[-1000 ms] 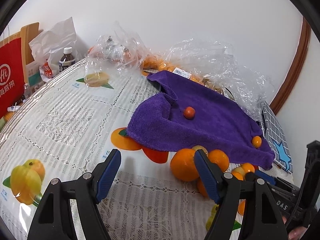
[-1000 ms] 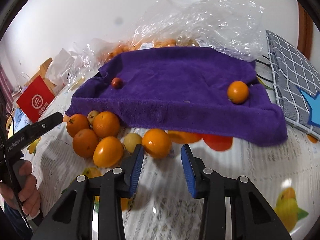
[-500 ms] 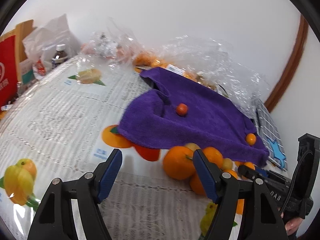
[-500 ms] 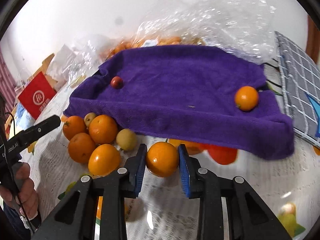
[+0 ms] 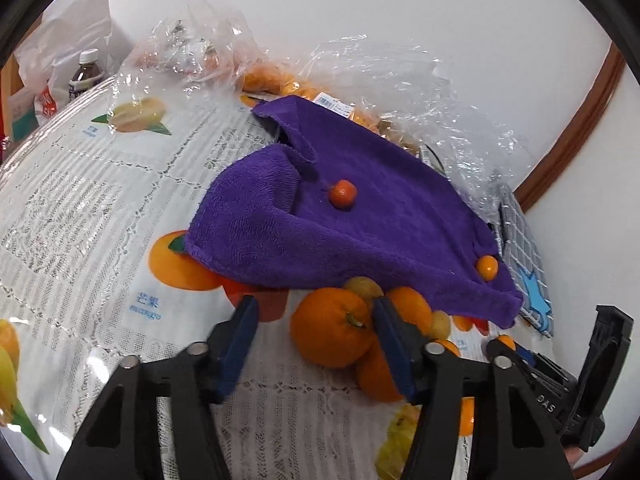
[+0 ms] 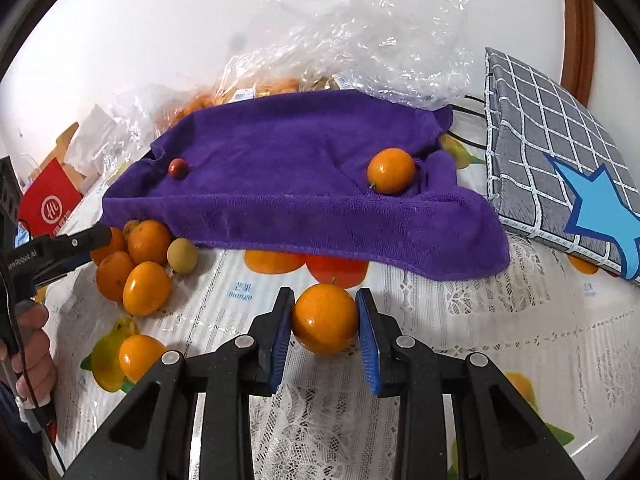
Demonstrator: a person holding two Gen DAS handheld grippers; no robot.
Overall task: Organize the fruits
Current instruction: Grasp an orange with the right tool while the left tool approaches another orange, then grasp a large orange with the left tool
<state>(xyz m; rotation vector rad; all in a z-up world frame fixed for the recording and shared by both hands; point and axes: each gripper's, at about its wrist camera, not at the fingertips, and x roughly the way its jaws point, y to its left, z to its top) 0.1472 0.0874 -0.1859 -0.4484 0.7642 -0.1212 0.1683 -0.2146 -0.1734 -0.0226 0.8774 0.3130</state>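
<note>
- At the lower centre of the right wrist view, my right gripper [image 6: 325, 326] grips an orange [image 6: 325, 319] between its two blue pads, both pads pressed against the fruit's sides.
- The orange sits just short of the near hem of the purple towel [image 6: 296, 196], which fills the middle of the frame; the towel lies straight ahead of the gripper, along its line of sight.
- Already on the towel: a small orange [image 6: 391, 171] right of centre and a small red fruit [image 6: 177, 168] toward the left.
- At the left of the same frame, a cluster of oranges [image 6: 140, 268] with one pale round fruit lies on the lace tablecloth [image 6: 460, 320], not yet on the towel.
- My left gripper [image 5: 316, 330], at the lower centre of the left wrist view, is spread wide and holds nothing; a large orange [image 5: 334, 326] sits between its pads, nearer the right one, and I cannot tell whether it touches.
- I judge the right hand nearer to finishing a placement: a short carry forward should put its orange on the cloth.
- The fruit is round, so no axis governs the grip.
</note>
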